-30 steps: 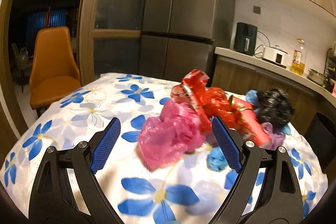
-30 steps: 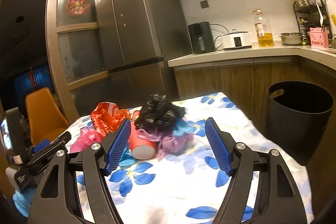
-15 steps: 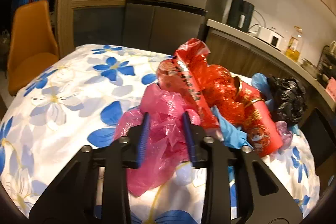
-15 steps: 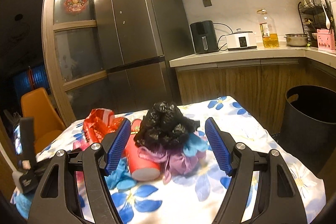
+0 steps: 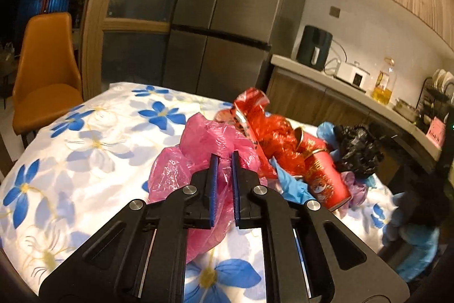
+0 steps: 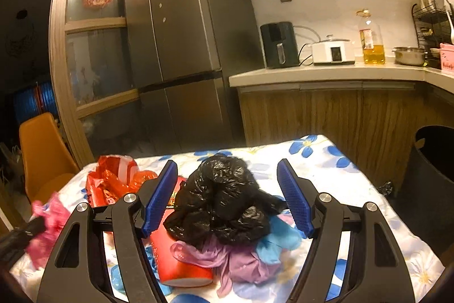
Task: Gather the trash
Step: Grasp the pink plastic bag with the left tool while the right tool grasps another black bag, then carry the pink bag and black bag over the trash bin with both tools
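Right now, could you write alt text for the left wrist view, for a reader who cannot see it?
The left gripper has just closed its jaws on a crumpled pink plastic bag lying on a blue-flowered tablecloth. Behind it lie red wrappers, a red paper cup and a black bag.

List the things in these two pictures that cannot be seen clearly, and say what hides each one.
- Red paper cup: right wrist view, its upper part is covered by the crumpled black plastic bag.
- Black round bin: right wrist view, cut off by the picture edge.
- Crumpled pink plastic bag: left wrist view, its middle is hidden behind the shut left claw.
- Right claw: left wrist view, blurred.
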{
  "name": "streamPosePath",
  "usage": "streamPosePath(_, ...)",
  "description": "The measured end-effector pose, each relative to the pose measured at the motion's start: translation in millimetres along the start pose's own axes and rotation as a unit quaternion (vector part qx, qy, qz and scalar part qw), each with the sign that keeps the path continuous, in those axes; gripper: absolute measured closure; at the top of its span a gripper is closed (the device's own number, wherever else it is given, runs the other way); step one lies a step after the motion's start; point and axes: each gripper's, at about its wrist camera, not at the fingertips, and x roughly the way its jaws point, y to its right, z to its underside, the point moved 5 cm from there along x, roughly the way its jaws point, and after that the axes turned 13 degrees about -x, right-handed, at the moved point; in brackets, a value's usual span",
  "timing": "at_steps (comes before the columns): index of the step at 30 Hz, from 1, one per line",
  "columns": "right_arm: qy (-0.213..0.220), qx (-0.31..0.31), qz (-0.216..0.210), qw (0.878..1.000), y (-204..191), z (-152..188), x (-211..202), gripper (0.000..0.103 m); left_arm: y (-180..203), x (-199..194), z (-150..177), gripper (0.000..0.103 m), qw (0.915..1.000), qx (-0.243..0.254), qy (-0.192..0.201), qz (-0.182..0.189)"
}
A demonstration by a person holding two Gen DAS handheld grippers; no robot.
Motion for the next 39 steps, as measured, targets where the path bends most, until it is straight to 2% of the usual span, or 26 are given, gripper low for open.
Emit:
streamPosePath(3,-0.014,-0.003,-0.005,1.0,-4,5,11,0.043,0,-7,-6,0.095,1.0,-0.004,0.008,0.004)
streamPosePath(5,-0.026,-0.007,-0.012,1.0,-7,10,17,0.054,1,-10,-7,0.095,0.9999,0.001,0.012,0.003)
streamPosePath(6,-0.03,-0.009,-0.015,0.999,-8,13,18,0.056,2,-10,-7,0.095,0.9999,0.0,0.011,0.004)
streamPosePath(8,-0.032,-0.011,-0.02,0.999,-10,17,17,0.068,4,-10,-6,0.095,0.9999,-0.001,0.009,0.006)
streamPosePath(9,-0.033,-0.012,-0.021,0.999,-10,19,16,0.07,6,-10,-5,0.095,1.0,0.0,0.008,0.005)
streamPosePath(10,-0.032,-0.013,-0.023,0.999,-11,20,14,0.078,7,-10,-5,0.095,1.0,0.001,0.008,0.005)
streamPosePath(13,-0.026,-0.013,-0.023,0.999,-10,19,6,0.085,9,-14,-3,0.095,0.9999,0.004,0.008,0.006)
streamPosePath(18,-0.016,-0.001,-0.025,1.0,-3,7,-15,0.086,15,-23,-5,0.095,0.9998,0.009,0.015,0.01)
streamPosePath(25,0.033,0.003,-0.024,0.999,7,-10,-72,0.086,33,-38,-4,0.095,0.9994,0.019,0.02,0.022)
streamPosePath(31,0.056,0.006,-0.016,0.998,20,-14,-117,0.086,64,-51,2,0.095,0.9981,0.038,0.024,0.042)
streamPosePath(39,0.074,0.015,0.009,0.997,52,-14,-158,0.086,122,-62,18,0.095,0.9938,0.067,0.019,0.087)
